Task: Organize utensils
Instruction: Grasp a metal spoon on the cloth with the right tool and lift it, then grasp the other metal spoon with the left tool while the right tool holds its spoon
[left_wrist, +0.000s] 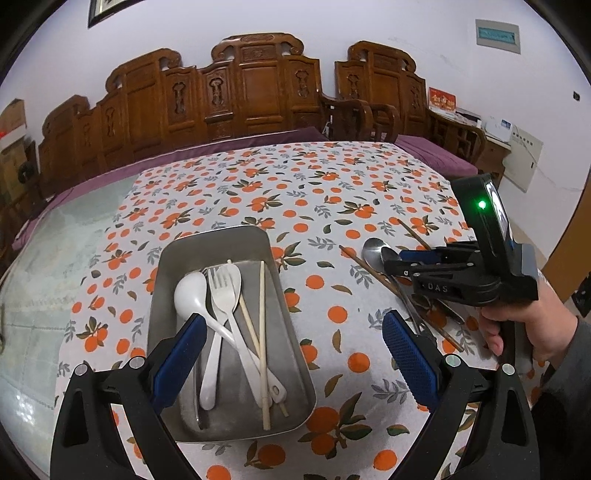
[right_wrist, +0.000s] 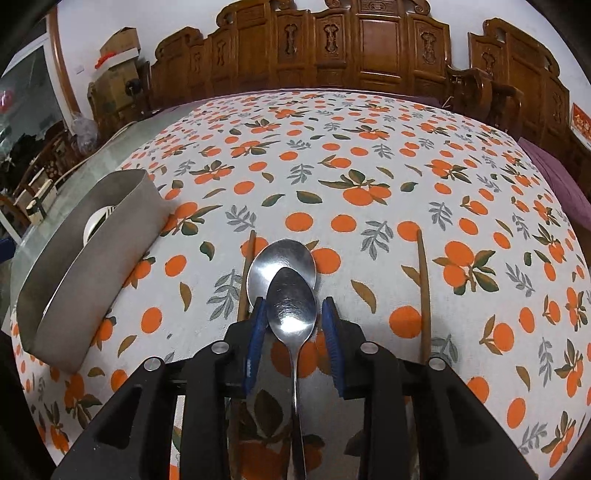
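In the right wrist view, the right gripper (right_wrist: 293, 317) is seen lowered over the pile of loose cutlery. A small steel spoon (right_wrist: 291, 306) lies with its bowl between the two blue pads (right_wrist: 255, 332), its handle running back toward the camera under the gripper body, so its long axis is aligned with the line of the fingers. The pads flank the bowl closely on both sides; whether they already press on it cannot be told, as a thin gap may remain on each side. Just beyond it, partly covered by its tip, a larger steel spoon (right_wrist: 275, 258) lies on the orange-print tablecloth (right_wrist: 369, 155). A brown chopstick (right_wrist: 247, 273) lies just to the left of the spoons and another brown chopstick (right_wrist: 424, 291) well to the right, both roughly parallel to the spoon handles.

The right hand is judged the nearer to this pile. In the left wrist view, the left gripper (left_wrist: 291, 354) is held spread wide and empty above the near end of the metal tray (left_wrist: 280, 314), which already holds a white soup spoon (left_wrist: 190, 291), a white plastic fork (left_wrist: 221, 295) and pale chopsticks (left_wrist: 261, 332). The tray lies to the left of the spoons, apart from them.
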